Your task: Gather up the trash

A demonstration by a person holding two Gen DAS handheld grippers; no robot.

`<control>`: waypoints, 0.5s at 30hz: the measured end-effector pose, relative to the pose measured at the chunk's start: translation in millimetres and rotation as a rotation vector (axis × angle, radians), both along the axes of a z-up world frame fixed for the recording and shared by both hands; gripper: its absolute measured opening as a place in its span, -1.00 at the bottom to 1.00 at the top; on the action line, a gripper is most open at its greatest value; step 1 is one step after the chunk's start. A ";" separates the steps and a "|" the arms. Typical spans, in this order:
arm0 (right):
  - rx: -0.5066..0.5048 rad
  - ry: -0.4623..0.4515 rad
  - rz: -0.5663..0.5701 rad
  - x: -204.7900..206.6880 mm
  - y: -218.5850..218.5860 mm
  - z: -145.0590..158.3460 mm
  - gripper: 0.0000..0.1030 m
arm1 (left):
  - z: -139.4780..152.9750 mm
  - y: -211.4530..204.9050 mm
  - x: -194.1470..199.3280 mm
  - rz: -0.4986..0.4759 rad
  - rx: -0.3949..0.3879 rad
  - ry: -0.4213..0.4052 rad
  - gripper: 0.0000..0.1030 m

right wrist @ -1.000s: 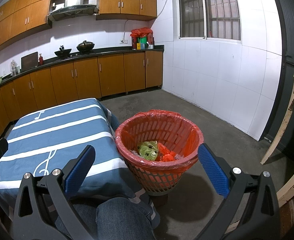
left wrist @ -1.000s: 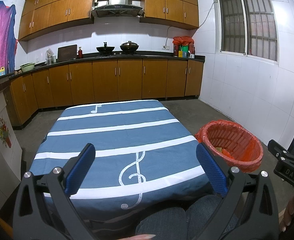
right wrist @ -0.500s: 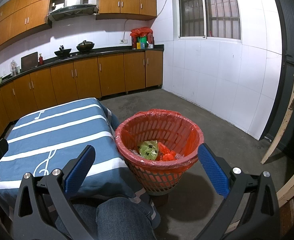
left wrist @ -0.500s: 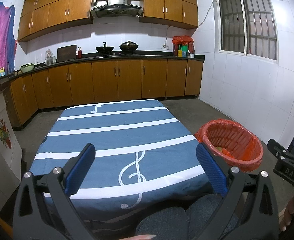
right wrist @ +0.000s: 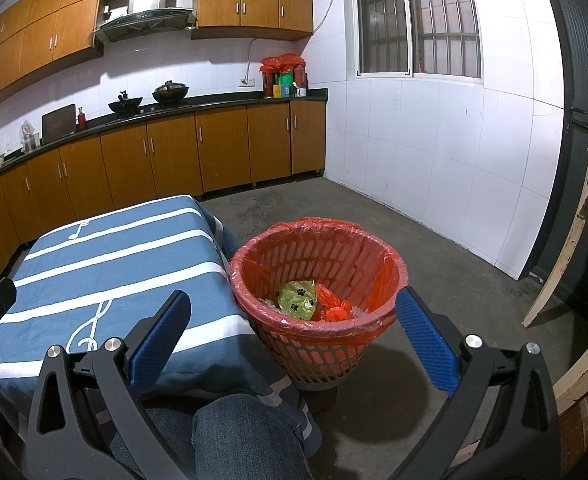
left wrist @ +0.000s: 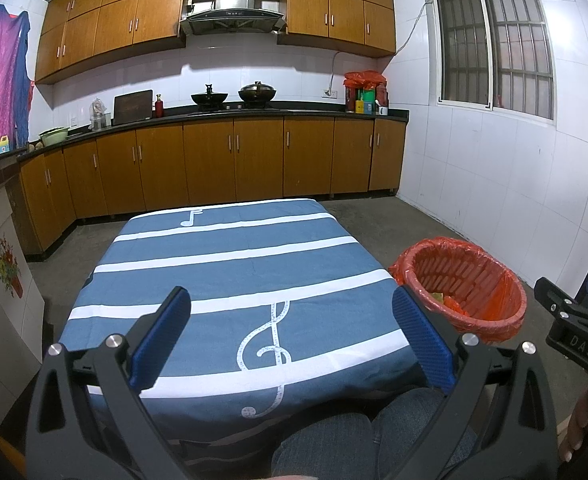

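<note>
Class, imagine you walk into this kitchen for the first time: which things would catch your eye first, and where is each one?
The red waste basket, lined with a red plastic bag, stands on the concrete floor just right of the table and already holds a green paw-print wrapper and crumpled orange plastic. Beside it, the blue tablecloth with white stripes and music notes fills the middle. In front, the left gripper and right gripper both hang open, holding nothing.

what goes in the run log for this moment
left tongs open, empty | right tongs open, empty | trash basket holds wrappers | tablecloth bare
</note>
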State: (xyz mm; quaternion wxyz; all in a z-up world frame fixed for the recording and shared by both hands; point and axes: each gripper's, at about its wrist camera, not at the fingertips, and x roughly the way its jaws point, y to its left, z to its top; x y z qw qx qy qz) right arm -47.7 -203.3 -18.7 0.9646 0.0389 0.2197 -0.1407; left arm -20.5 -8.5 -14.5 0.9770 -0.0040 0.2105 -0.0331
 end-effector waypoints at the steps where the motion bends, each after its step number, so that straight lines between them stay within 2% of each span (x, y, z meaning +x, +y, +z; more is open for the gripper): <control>1: 0.000 0.000 0.000 0.0 0.0 0.1 0.97 | -0.3 0.0 0.1 -0.001 0.001 0.000 0.92; 15: 0.001 -0.001 0.000 -0.2 -0.2 0.3 0.97 | -0.9 0.7 -0.4 -0.006 0.003 0.000 0.92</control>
